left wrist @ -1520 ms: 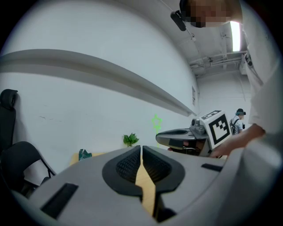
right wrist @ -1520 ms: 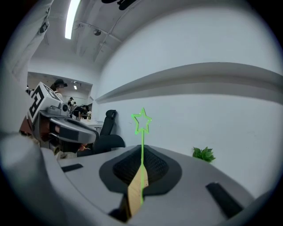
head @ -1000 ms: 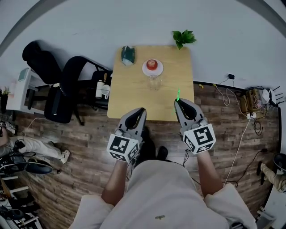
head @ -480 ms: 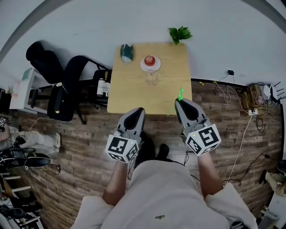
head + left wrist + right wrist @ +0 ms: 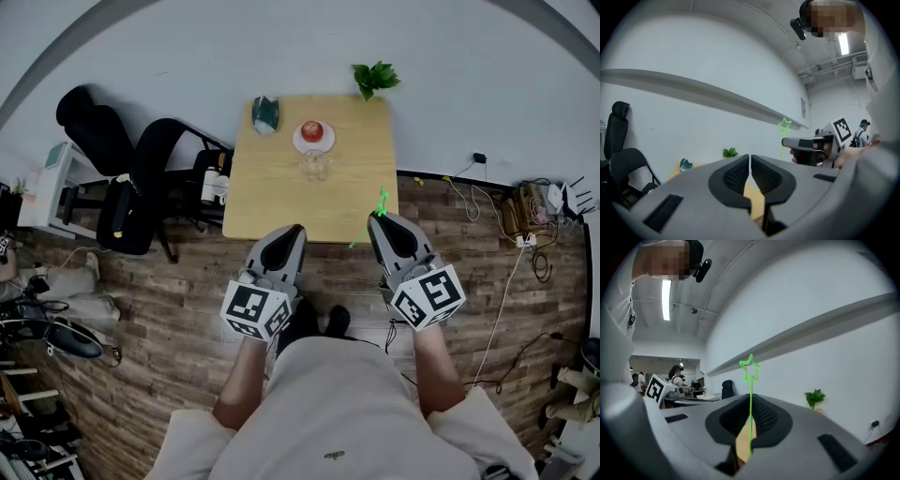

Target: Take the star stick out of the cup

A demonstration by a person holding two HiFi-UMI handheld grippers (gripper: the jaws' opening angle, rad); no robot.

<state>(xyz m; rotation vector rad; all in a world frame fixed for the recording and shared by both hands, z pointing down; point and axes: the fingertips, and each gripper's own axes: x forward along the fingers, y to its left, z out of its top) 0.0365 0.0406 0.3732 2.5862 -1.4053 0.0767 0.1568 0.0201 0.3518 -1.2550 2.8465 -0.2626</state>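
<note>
The right tongs [image 5: 378,217] are clamped on the star stick [image 5: 382,200], which is out of the cup [image 5: 316,167] and stands upright over the near right corner of the tabletop [image 5: 272,202], well apart from the cup. In the right gripper view the thin green stem runs up between the closed jaws, with the outlined star above their tips. The left tongs [image 5: 295,230] are closed with nothing between them, and hover just off the near edge.

The tabletop is a pale wooden square pushed up to a white wall [image 5: 187,47]. The clear cup stands near its middle, and just beyond it is a white plate [image 5: 313,142] bearing a red apple [image 5: 313,130]. A teal object [image 5: 265,112] sits at the far left corner, and a small green plant [image 5: 375,78] at the far right one. The floor [image 5: 178,309] is brown wood planking. Black chairs [image 5: 141,187] crowd the left side of the tabletop, and cables [image 5: 502,220] trail over the floor at the right
</note>
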